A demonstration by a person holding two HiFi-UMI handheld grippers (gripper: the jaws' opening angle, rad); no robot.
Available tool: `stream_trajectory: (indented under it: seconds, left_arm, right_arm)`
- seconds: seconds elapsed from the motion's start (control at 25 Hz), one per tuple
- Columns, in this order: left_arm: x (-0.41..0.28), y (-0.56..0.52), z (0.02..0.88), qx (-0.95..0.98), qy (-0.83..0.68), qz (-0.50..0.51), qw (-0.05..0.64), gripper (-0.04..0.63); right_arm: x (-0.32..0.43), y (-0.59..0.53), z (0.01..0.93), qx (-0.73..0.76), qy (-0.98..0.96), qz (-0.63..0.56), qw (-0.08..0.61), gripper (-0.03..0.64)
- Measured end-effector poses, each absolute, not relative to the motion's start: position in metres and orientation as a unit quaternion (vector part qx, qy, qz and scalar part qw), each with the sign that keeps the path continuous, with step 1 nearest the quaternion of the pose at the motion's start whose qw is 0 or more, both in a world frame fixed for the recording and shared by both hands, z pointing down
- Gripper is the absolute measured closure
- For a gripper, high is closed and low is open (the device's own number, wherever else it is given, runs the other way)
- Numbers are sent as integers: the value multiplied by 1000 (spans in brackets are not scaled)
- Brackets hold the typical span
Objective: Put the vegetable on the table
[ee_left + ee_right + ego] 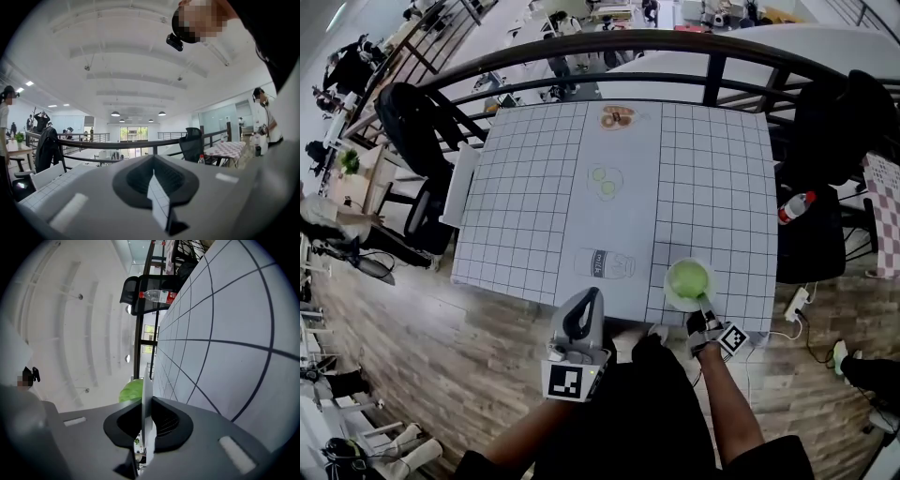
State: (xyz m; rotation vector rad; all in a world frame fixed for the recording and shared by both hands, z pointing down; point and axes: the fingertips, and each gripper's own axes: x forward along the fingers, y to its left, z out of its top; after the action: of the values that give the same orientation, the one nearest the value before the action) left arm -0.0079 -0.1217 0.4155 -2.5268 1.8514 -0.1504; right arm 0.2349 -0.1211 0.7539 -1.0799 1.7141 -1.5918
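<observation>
Fingers [173, 425] of the right gripper [705, 307] are clenching on the thin white rim of the plate [667, 287]. In the right gripper view that rim [146, 399] is running straight down the seam between them. The gripper is lying rolled onto its side, so the gridded worktop [534, 187] is standing like a wall along the right of its view. This is probably so that one finger goes over the rim and one under it, letting the plate be carried flat.

The vegetable [688, 278], a pale green leafy head, is sitting in the middle of the plate, just beyond the fingers [131, 391]. Holding the rim rather than the leaves is keeping the soft thing from being crushed. The plate is lying over the near right corner of the worktop. Whether it is resting there or hanging just above cannot be told.

The left gripper [589, 300] is hanging at the near edge, well apart from the plate, with its fingers [133, 180] closed together. Only a sliver of grid is showing in the seam, and whether that is cloth pinched or merely glimpsed cannot be told. It seems to be waiting out of the way.

By this look, the setting-down is close to finished or just finishing.
</observation>
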Motion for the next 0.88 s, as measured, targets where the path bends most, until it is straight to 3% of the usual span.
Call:
stream_trajectory:
  seconds: [0.48, 0.88]
  left_arm:
    - [-2, -114, 431, -808, 585, -69, -29, 588]
    - [-2, -119, 423, -820, 570, -48, -5, 588]
  right_arm:
    - [229, -120, 758, -403, 624, -607, 281, 594]
    - [229, -105, 759, -428, 613, -600, 283, 592]
